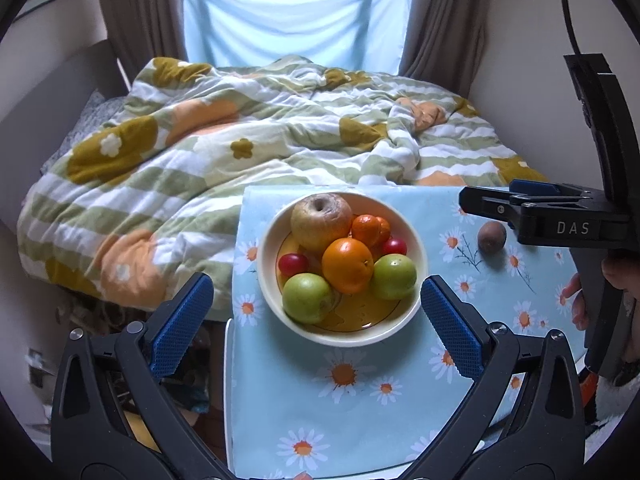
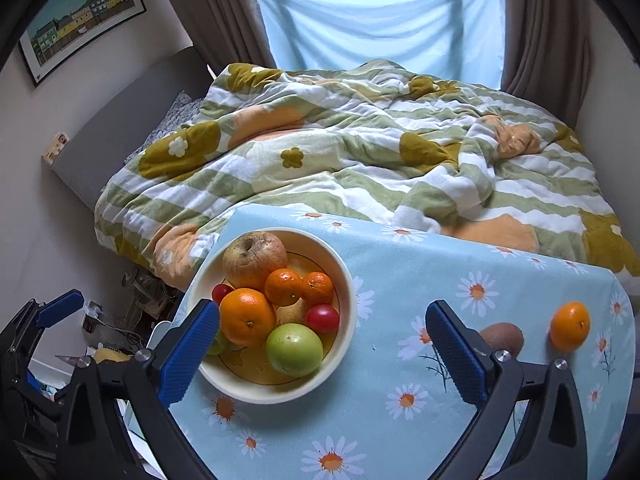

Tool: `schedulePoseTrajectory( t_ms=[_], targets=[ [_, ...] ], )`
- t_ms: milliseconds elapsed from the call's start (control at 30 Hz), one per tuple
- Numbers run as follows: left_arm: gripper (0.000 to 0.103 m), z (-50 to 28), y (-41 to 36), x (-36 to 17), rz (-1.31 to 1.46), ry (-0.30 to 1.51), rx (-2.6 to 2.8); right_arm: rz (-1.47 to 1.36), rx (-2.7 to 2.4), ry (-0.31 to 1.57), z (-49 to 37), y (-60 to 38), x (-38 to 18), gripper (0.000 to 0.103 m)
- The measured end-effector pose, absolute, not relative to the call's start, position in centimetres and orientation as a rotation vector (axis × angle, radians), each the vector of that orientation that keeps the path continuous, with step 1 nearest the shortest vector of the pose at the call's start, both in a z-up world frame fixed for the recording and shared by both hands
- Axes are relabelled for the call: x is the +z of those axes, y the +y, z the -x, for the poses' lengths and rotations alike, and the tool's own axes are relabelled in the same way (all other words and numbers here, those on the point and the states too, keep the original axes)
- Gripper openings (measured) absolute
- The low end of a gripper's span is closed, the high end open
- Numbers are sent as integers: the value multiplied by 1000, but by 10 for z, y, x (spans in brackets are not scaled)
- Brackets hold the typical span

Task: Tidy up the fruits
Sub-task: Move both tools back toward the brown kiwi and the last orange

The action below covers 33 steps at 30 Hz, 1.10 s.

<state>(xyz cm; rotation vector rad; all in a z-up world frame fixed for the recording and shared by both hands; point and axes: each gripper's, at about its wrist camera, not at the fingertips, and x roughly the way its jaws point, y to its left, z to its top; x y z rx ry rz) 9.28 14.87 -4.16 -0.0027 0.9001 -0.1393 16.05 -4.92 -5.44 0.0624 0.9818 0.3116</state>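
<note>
Left gripper (image 1: 316,322), right gripper (image 2: 322,354): black plastic frames, blue textured pads (image 1: 182,322), silver screws (image 1: 135,326), white "DAS" lettering (image 1: 573,227), black cable (image 1: 570,12).

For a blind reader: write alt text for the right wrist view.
A cream bowl of apples, oranges and small red fruits sits on a daisy-print tablecloth, framed by the open right gripper. A brown fruit and an orange lie loose to its right; a rumpled bed lies beyond.

Bed with flowered quilt (image 2: 360,160), brown curtains (image 2: 544,32), daylit window (image 1: 296,12), framed picture (image 2: 80,12)
</note>
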Motion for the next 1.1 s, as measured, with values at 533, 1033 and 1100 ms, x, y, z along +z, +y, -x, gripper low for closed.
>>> schedulePoseTrajectory(
  t_ms=[533,1033,1100],
  targets=[
    [103,-113,36,-24,-47,864,-242,-118,179,934,-122,-173,-22,103],
    [103,-142,-103,-71,27,954,-184,-63,218,984,-144,-299,-57,103],
    [103,-146,-113,-83,47,972,-167,-58,234,985,-149,-309,-63,103]
  ],
)
